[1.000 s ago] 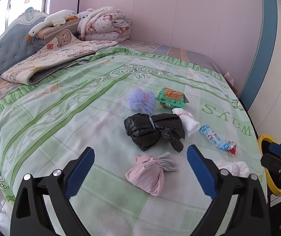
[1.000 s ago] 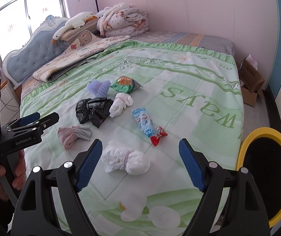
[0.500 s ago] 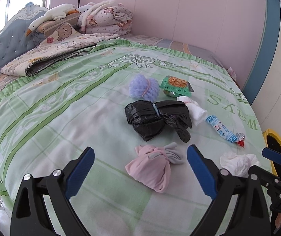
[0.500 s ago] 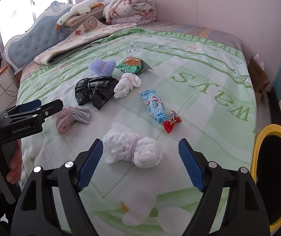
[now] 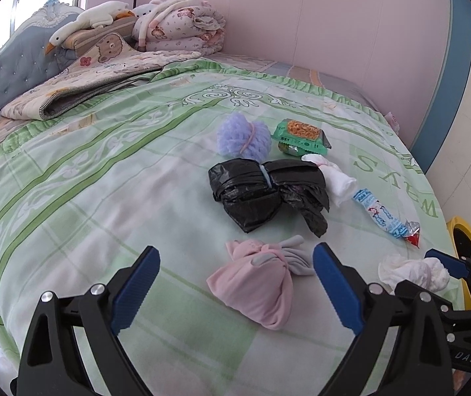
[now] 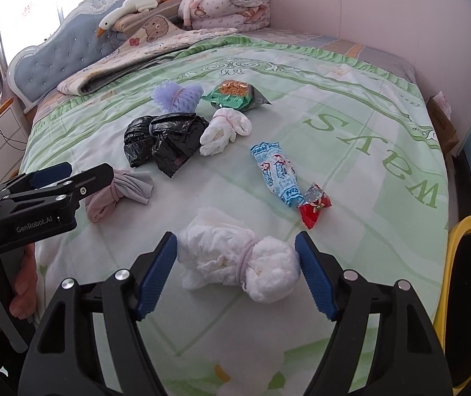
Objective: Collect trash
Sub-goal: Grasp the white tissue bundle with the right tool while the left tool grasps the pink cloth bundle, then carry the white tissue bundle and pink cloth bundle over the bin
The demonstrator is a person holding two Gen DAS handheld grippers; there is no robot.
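Note:
A white tissue bundle (image 6: 235, 260) tied with a band lies near the bed's front edge, between the jaws of my right gripper (image 6: 235, 238). Those jaws are closing, and the pads stand right at the bundle's two ends without squeezing it. My left gripper (image 5: 235, 253) is open, low over a pink and grey cloth bundle (image 5: 255, 283) that sits between its fingers, untouched. Further back lie a black bag bundle (image 5: 261, 191), a purple bundle (image 5: 243, 135), a green snack packet (image 5: 301, 135), a small white bundle (image 5: 334, 178), a blue wrapper (image 6: 276, 173) and a red wrapper (image 6: 314, 204).
A black bin with a yellow rim (image 6: 466, 231) stands on the floor off the bed's right side. The green bedspread (image 5: 86, 181) covers the bed; a folded quilt (image 5: 103, 79), pillows and a goose toy (image 5: 86, 21) lie by the headboard. A hand (image 6: 20, 293) holds the left gripper.
Both grippers have come down and closer to the bed. The white bundle now sits between the right jaws, which have narrowed a little. The pink bundle looms larger between the left fingers.

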